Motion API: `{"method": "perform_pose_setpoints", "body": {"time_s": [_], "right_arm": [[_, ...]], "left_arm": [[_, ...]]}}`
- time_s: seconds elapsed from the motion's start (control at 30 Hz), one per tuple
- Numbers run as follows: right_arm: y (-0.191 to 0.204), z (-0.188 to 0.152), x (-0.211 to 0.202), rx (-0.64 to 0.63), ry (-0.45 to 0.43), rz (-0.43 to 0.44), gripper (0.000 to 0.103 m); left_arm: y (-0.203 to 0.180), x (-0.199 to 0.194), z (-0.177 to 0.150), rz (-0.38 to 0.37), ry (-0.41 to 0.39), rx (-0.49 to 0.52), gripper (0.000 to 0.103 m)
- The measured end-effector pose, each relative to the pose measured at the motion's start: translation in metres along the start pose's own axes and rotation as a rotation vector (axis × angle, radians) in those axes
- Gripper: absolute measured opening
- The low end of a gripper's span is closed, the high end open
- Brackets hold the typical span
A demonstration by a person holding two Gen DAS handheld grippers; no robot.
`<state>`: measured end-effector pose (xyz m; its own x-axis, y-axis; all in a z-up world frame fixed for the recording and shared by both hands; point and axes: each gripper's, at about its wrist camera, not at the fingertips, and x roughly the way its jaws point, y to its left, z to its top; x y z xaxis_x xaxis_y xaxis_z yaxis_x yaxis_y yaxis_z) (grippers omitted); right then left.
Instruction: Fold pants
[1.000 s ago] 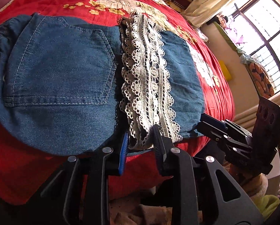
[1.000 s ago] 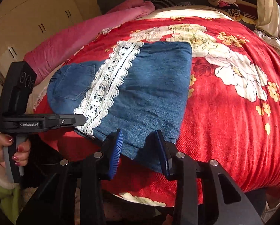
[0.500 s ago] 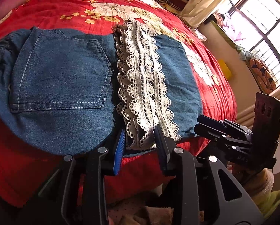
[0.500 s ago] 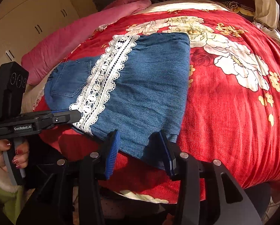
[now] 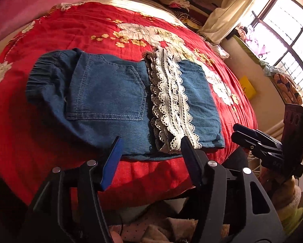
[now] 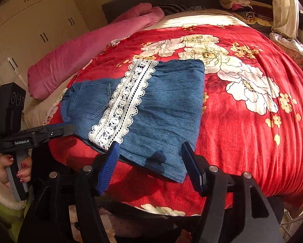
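Blue denim pants (image 5: 110,97) with a white lace stripe (image 5: 171,101) lie folded flat on the red flowered bedspread (image 5: 70,30), near its front edge. My left gripper (image 5: 151,143) hovers above the near hem, beside the lace end; its jaws are opening and nothing is between them. In the right wrist view the same pants (image 6: 163,109) and lace (image 6: 127,103) show. My right gripper (image 6: 149,147) hangs above the near denim corner, jaws opening, pads clear of the cloth. Each gripper appears in the other's view: the right gripper (image 5: 238,131), the left gripper (image 6: 68,128).
A pink quilt (image 6: 86,46) lies along the bed's far left side. Stacked clothes (image 6: 238,0) sit at the headboard end. A window (image 5: 289,26) with a curtain is on the right, white wardrobes (image 6: 29,30) on the left. A person's hand (image 6: 15,168) grips the left tool's handle.
Both grippers have let go of the pants' near edge, opened wider and pulled up and back. The pants now lie flat and look smaller in both views.
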<state>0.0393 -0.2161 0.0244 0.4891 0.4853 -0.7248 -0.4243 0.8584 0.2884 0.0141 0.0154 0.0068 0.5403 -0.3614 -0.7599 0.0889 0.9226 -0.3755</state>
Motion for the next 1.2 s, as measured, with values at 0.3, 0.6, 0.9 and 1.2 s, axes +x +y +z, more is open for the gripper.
{"method": "perform_pose_setpoints", "body": {"time_s": [0.3, 0.6, 0.9, 1.2], "right_arm": [[0.031, 0.024, -0.001, -0.050, -0.036, 0.012, 0.082], [0.069, 0.057, 0.023, -0.127, -0.025, 0.042, 0.091], [0.115, 0.103, 0.064, -0.244, 0.002, 0.075, 0.094], [0.155, 0.144, 0.118, -0.360, 0.111, 0.159, 0.095]], "left_arm": [[0.038, -0.030, -0.005, 0.062, -0.058, -0.070, 0.083], [0.077, -0.043, -0.008, 0.098, -0.101, -0.147, 0.093], [0.096, -0.040, -0.004, 0.077, -0.115, -0.169, 0.093], [0.107, -0.019, -0.003, 0.001, -0.078, -0.219, 0.093]]}}
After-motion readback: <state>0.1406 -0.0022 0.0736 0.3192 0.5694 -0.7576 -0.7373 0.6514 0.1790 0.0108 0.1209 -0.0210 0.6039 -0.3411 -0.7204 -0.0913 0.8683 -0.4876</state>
